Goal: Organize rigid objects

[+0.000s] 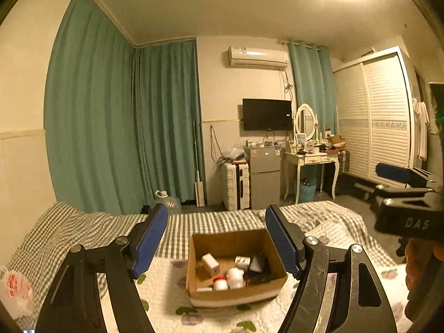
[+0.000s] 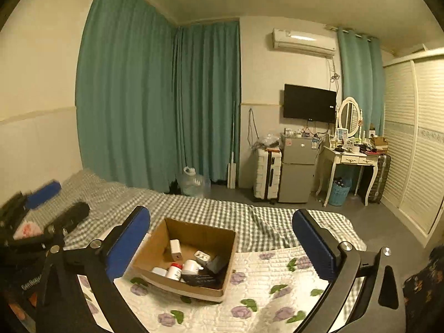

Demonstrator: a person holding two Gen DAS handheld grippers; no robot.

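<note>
Left claw: the left claw [image 1: 216, 238] is held above the bed with its blue-padded jaws spread apart and nothing between them.
Right claw: the right claw [image 2: 222, 245] has its jaws flung wide and empty; in the left wrist view it shows at the right edge [image 1: 399, 177].
Bed cover: a white quilted cover printed with purple flowers and green leaves [image 2: 266, 297] lies under the box.
Box: an open brown cardboard box [image 1: 272, 252] sits on the flowered cover, ahead of both claws and apart from them.
Box contents: a white rectangular charger block [image 1: 210, 263] leans upright at the back; a white plug adapter [image 1: 242, 262] lies beside a black wedge-shaped object [image 1: 257, 263]; a white bottle with a red cap [image 1: 220, 283] lies at the front next to a squat white jar [image 1: 235, 277].
Blanket: a grey-and-white checked blanket [image 2: 222, 211] covers the far part of the bed.
Floor: a clear plastic water jug [image 2: 194, 183] stands by the teal curtains [image 2: 133, 97].
Far wall: a white hard-shell suitcase [image 2: 266, 174], a small grey fridge [image 2: 297, 172] and a white dressing table with an oval mirror [image 2: 349, 158] stand in a row, with a black television [image 2: 309, 102] and a white air conditioner [image 2: 304, 41] above.
</note>
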